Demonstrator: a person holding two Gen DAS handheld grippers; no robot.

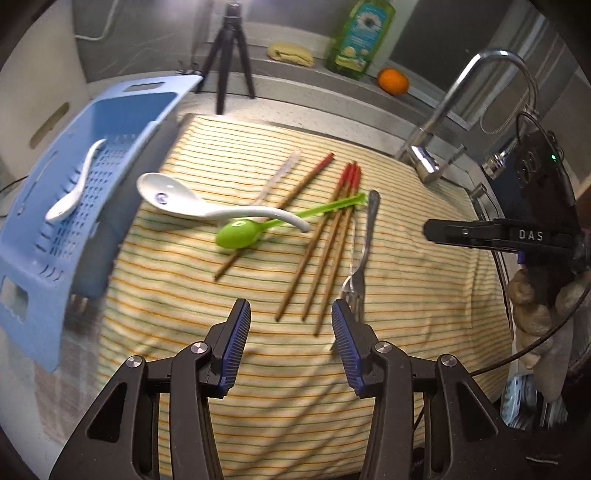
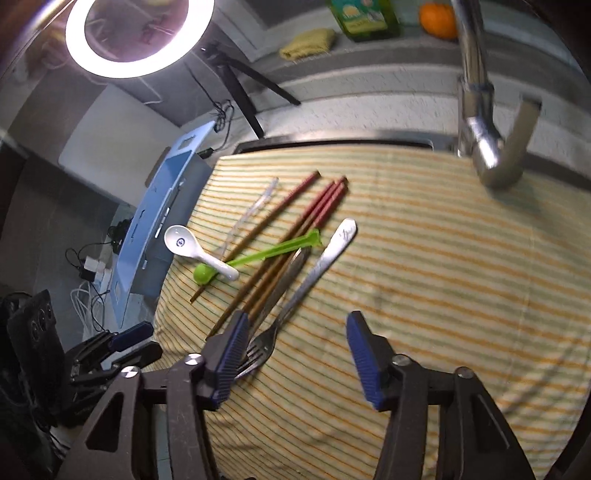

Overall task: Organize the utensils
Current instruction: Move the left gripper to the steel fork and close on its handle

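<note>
On a striped cloth lie a white ceramic spoon, a green plastic spoon, a clear plastic utensil, several red-tipped chopsticks and a metal fork. A blue basket at the left holds another white spoon. My left gripper is open just short of the chopsticks' near ends, nothing between its fingers. My right gripper is open over the cloth; the fork has its tines beside the left finger, and a second metal utensil lies alongside.
A chrome faucet rises at the cloth's far right. A black tripod, a green soap bottle, a yellow sponge and an orange stand on the back ledge. A ring light glows at upper left.
</note>
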